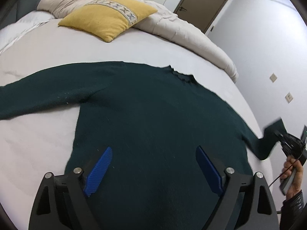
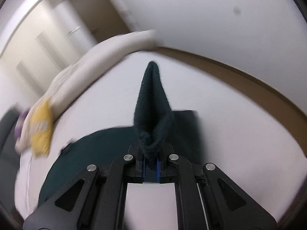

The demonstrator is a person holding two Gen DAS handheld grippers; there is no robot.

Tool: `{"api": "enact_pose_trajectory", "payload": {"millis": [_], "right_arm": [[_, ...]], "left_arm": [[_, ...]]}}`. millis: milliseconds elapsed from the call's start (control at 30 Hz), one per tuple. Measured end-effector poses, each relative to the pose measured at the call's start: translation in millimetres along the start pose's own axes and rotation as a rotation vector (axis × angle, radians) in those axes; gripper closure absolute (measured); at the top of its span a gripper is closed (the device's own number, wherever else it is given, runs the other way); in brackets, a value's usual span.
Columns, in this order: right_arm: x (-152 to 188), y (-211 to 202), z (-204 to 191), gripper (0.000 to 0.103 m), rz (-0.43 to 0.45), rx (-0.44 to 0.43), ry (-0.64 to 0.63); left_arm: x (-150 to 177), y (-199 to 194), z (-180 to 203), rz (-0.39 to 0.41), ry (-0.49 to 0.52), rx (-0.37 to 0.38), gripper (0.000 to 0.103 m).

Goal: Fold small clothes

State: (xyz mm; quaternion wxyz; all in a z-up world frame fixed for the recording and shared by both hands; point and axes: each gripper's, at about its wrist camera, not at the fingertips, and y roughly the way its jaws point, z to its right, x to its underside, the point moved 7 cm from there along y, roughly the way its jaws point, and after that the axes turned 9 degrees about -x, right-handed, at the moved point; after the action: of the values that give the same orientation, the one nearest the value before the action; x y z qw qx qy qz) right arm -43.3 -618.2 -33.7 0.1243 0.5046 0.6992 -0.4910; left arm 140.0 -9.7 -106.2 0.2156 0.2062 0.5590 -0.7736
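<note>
- The dark green sweater (image 1: 153, 118) lay spread flat on the white bed (image 1: 48, 134), one sleeve stretched out to the left.
- The left gripper (image 1: 153, 172) hung over the sweater's body, blue pads (image 1: 99, 170) wide apart, nothing between them.
- The right gripper (image 2: 150, 164) was clamped tight on the other sleeve's cuff (image 2: 151, 105), lifted clear of the bed.
- A yellow pillow (image 1: 107, 17) sat well beyond the collar, against the rumpled duvet (image 1: 182, 30).
</note>
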Motion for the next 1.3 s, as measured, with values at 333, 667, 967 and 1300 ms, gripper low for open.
{"api": "enact_pose_trajectory", "payload": {"millis": [333,667,967,1300], "right_arm": [[132.3,127.4,-214.7,0.097,-0.274,-0.173,-0.257],[206.3,95.6,-197.7,0.034,-0.306,-0.26,-0.225],[154.7,-13.8,-68.6,0.034,-0.184,-0.222,-0.047],[138.1,9.9,-14.2,0.035,-0.155,-0.177,0.021]], "left_arm": [[-25.0,11.7,-39.9,0.0,-0.071,0.032,0.014],[-29.7,59.5,2.7,-0.081,-0.038,0.111,0.014],[-44.7,141.5,76.4,-0.187,0.088,0.062,0.054],[-56.7,128.4,86.6,-0.094,0.191,-0.014,0.095]]}}
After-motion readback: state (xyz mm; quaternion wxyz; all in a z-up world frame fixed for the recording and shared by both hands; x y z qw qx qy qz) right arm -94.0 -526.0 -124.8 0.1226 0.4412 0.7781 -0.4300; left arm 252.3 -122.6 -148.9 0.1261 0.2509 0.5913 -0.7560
